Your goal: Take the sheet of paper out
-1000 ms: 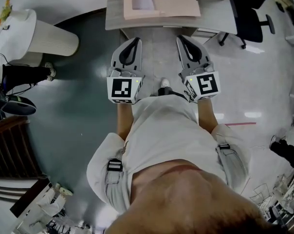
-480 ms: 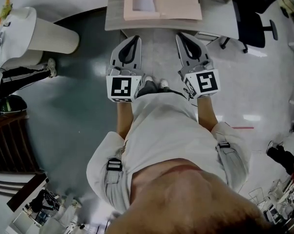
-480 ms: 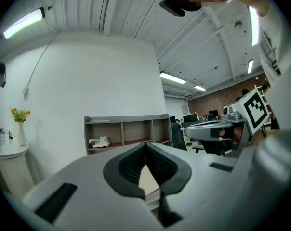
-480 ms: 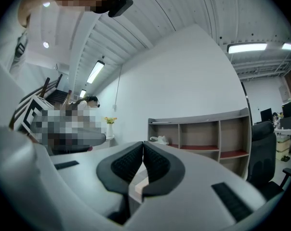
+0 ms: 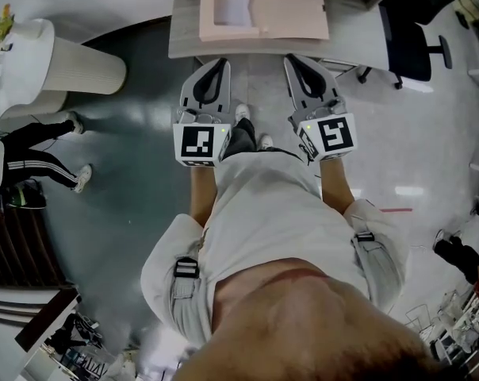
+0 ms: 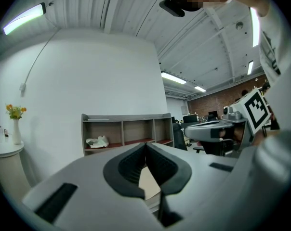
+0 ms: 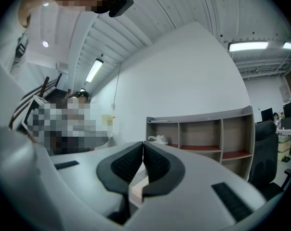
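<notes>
- Both tongs clenched, nothing between the jaws: left tongs [image 5: 216, 70] and right tongs [image 5: 298, 64] are held level, side by side, tips just short of the desk's [image 5: 184, 34] near edge.
- Empty and pointed straight at the desk, so I judge this to be the approach; nothing is grasped yet.
- Sheet of paper [image 5: 234, 3]: white, flat and rectangular. It lies in the left half of an open folder [image 5: 291, 10] at the desk's near edge, roughly ahead of the left tongs.
- Folder: pale pink, matte, looks like card. It is opened flat, so the sheet is exposed. A raised rim frames the sheet, so it may be a shallow box file; can't be sure.
- Jaw pads [image 6: 127, 165]: dark and ribbed, probably for gripping thin paper. The bodies are smooth grey plastic.
- Desk: grey, smooth, matte.
- Shelf [image 6: 126, 134]: open-fronted, standing against the white wall beyond.
</notes>
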The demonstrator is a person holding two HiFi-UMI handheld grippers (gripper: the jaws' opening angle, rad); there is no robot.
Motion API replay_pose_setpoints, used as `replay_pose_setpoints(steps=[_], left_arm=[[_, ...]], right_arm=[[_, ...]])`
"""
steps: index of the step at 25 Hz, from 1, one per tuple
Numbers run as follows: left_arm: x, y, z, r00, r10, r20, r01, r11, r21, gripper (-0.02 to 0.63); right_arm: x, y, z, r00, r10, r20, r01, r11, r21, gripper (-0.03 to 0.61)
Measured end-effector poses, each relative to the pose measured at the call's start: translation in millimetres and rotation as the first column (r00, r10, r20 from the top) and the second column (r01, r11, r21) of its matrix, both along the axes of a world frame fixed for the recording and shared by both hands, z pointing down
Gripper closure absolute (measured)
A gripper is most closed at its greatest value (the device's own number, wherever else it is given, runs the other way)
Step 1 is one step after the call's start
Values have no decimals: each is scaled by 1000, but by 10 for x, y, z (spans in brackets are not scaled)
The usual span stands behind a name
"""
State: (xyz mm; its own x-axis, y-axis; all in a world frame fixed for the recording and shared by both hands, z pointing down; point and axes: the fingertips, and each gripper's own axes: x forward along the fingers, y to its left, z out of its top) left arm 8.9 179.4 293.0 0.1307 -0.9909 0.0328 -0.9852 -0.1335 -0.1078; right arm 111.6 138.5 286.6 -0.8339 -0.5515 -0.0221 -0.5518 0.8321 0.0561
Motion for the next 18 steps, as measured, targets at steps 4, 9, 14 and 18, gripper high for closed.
replay_pose_setpoints(steps=[4, 9, 14, 18], left_arm=[[-141, -201, 35, 1000, 11, -6, -11, 1000, -1, 591], [-367, -479, 65, 1000, 24, -16, -24, 1000, -1, 592], [-615, -778, 37, 999, 42, -22, -42, 999, -2, 592], [-791, -985, 21, 998, 64, -29, -64, 998, 0, 592]], right_arm=[[-147, -185, 33, 1000, 9, -10, -9, 1000, -2, 558], [-351, -448, 43, 999, 27, -20, -27, 1000, 0, 558], [-585, -720, 11, 999, 46, -28, -46, 999, 3, 558], [-756, -906, -4, 997, 70, -39, -70, 998, 1, 558]])
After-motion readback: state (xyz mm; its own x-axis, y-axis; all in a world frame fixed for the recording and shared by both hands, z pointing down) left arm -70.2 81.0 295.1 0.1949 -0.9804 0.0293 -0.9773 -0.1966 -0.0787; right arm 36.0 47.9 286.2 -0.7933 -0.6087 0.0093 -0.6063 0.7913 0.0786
